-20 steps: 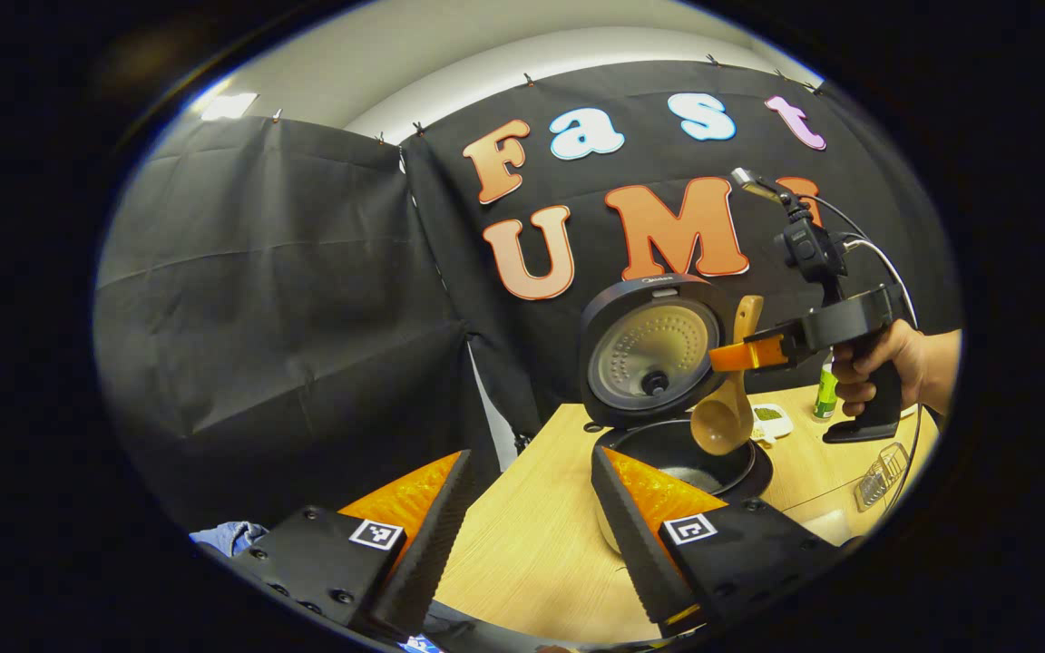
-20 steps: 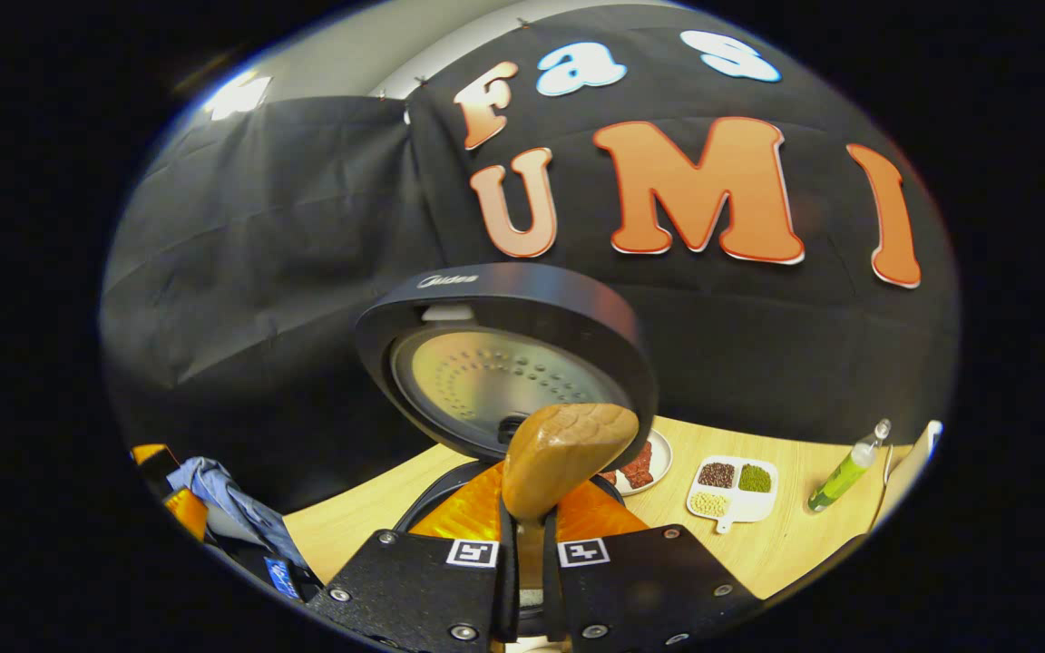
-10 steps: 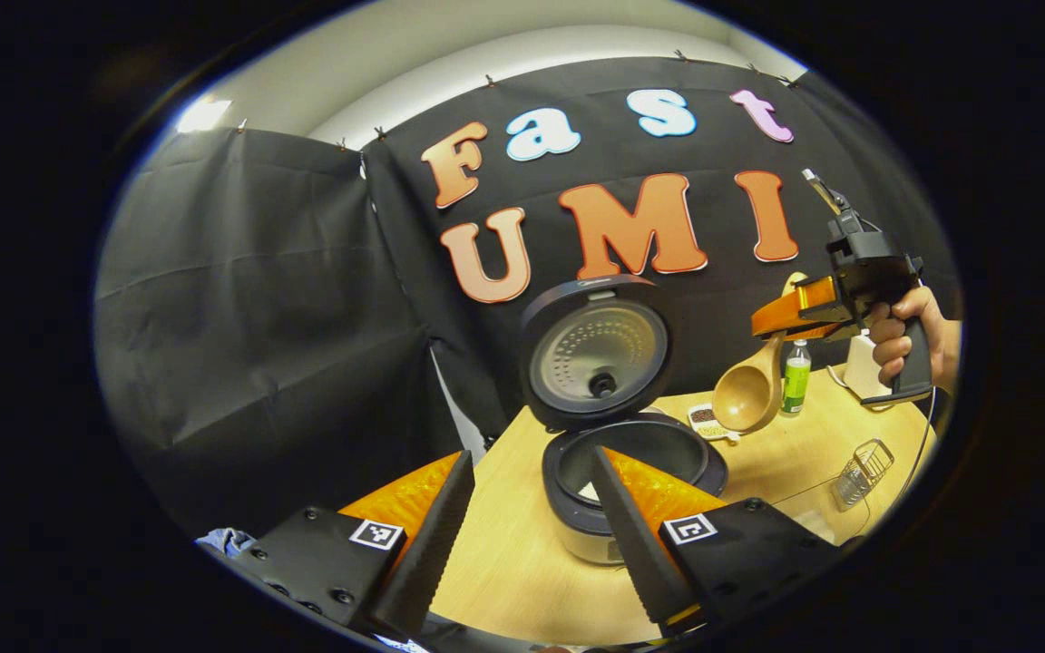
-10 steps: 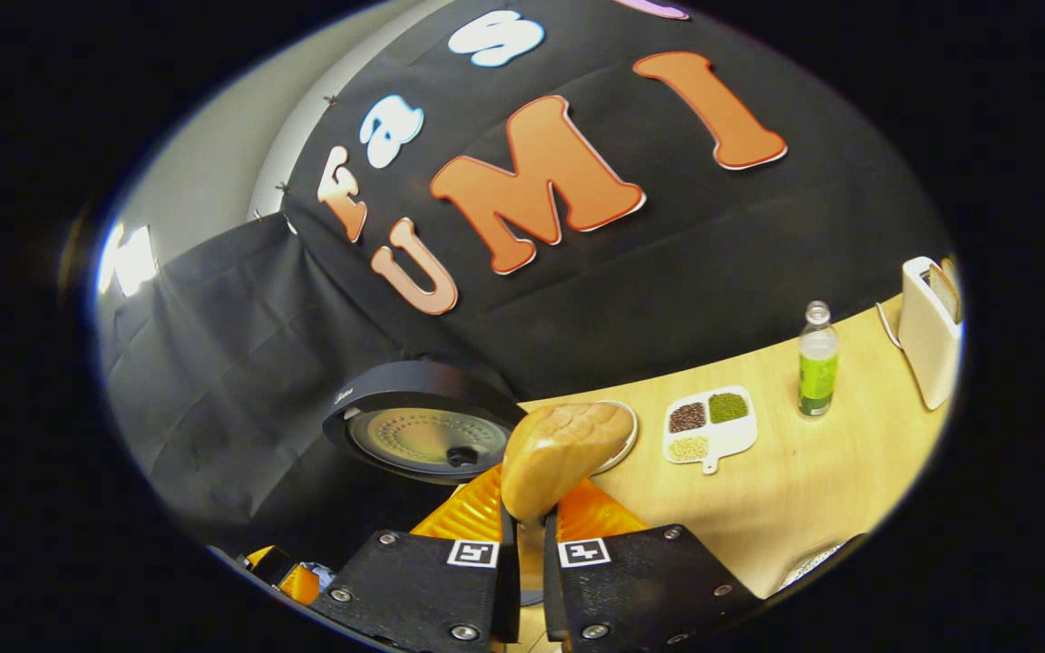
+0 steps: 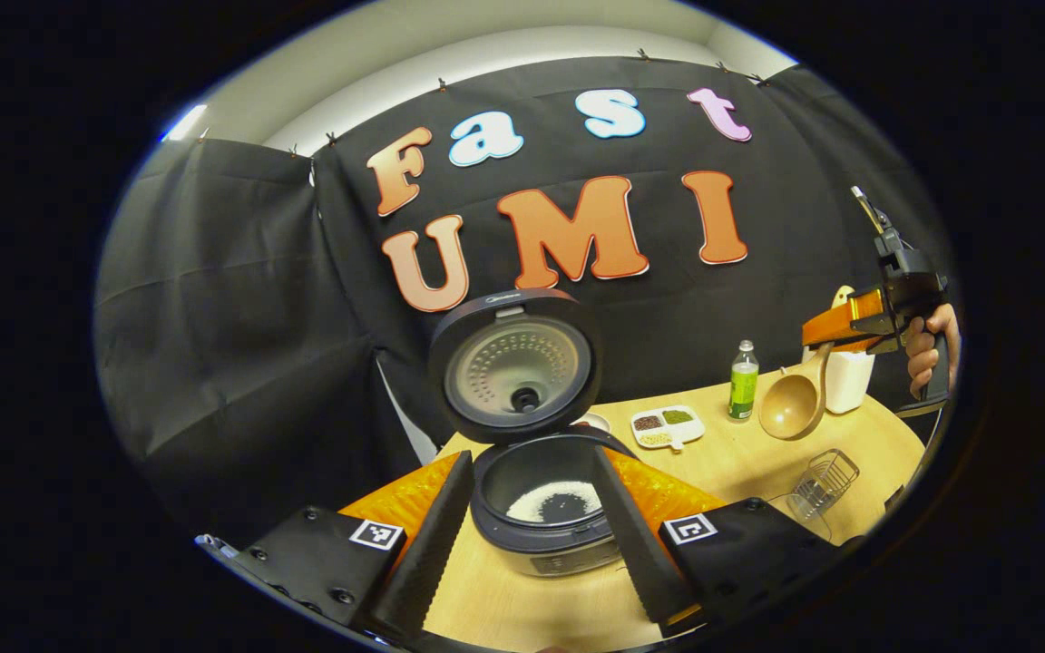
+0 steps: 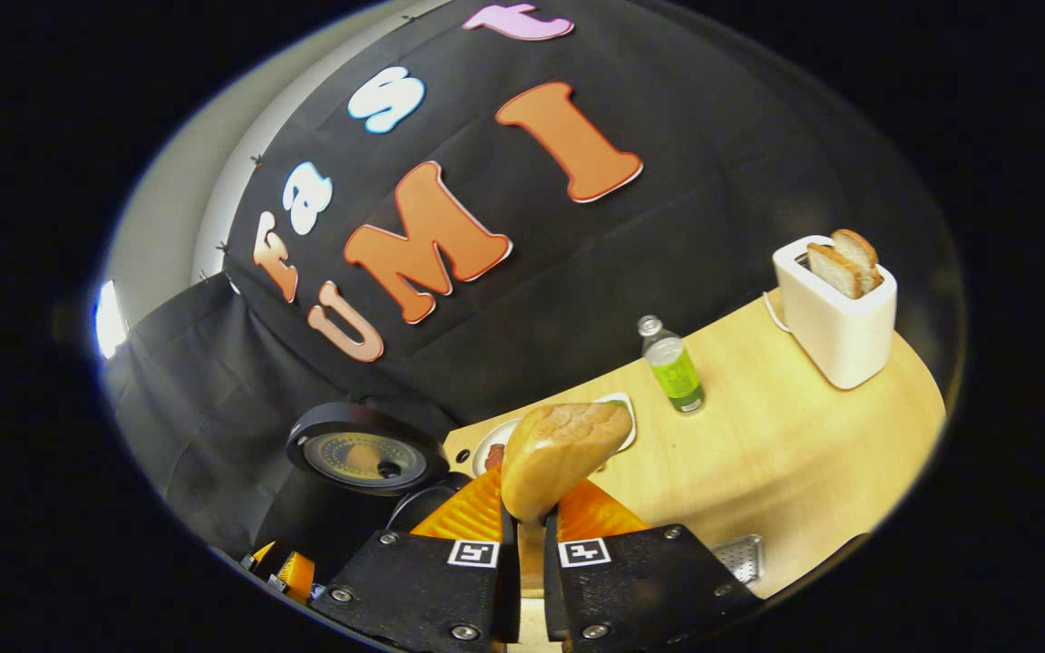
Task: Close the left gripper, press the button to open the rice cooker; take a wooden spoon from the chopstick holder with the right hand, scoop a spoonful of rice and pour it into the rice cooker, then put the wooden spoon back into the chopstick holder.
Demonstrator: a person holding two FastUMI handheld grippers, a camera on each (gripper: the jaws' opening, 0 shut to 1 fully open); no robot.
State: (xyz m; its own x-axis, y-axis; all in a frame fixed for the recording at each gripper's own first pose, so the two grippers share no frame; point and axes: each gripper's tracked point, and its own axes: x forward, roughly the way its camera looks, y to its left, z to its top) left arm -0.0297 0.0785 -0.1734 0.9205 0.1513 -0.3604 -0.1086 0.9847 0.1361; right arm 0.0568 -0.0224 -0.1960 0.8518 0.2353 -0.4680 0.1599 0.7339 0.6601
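Black cloth backs a pale wooden table [image 5: 740, 453] where the rice cooker [image 5: 545, 508] stands open, lid up, with white rice in its pot. That puts the task past the pour; the step in hand, I judge, is carrying the wooden spoon [image 5: 795, 404] back to the wire chopstick holder [image 5: 826, 476].

In the left gripper view the left gripper [image 5: 522, 535] idles with jaws wide apart, framing the cooker at 6 o'clock. At 3 o'clock the right gripper [image 5: 835, 328] holds the spoon's handle with jaws closed, bowl hanging down, above the holder at 4 o'clock. In the right gripper view the spoon [image 6: 563, 453] juts from the right gripper [image 6: 522, 535].

Next, the spoon must be lowered into the holder, then released.

A second ago the spoon hung over the pot; it has since swung away toward the toaster [image 6: 835, 313].
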